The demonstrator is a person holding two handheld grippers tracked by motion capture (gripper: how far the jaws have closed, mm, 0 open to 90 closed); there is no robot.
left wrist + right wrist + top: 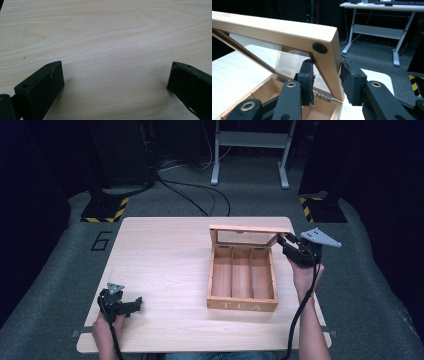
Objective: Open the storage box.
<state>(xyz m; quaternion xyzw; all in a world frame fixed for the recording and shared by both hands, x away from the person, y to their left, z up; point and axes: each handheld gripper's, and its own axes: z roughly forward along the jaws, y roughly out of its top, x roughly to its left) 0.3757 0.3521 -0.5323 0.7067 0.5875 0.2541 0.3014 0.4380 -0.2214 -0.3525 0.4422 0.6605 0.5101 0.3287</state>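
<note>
Firmly, the right gripper (pixel 325 80) was clamped on the side rail of the lid (pixel 287 32) of the wooden tea box (pixel 242 277), its 2 black jaws faced with rough, frayed dark padding that pressed against the pale, smooth wood from either side, just below a round black bumper at the lid's corner. That lid was a mitred wooden frame around a clear pane, standing raised on small metal hinges at the back of the box. In the high view the right gripper (pixel 286 241) reached in from the box's right, the person's forearm rising straight from the table's near edge, the wrist bent inward and a grey 3-cornered plate on top. The box was rectangular, of light wood with 3 long compartments and the letters TEA on its front wall, and sat right of centre on the table (pixel 160 260), a pale board with fine grain and rounded corners. Well apart, near the front left corner, the left gripper (pixel 134 303) lay low over the bare wood, pointing right, its blocky matte jaws spread wide with nothing between them.
</note>
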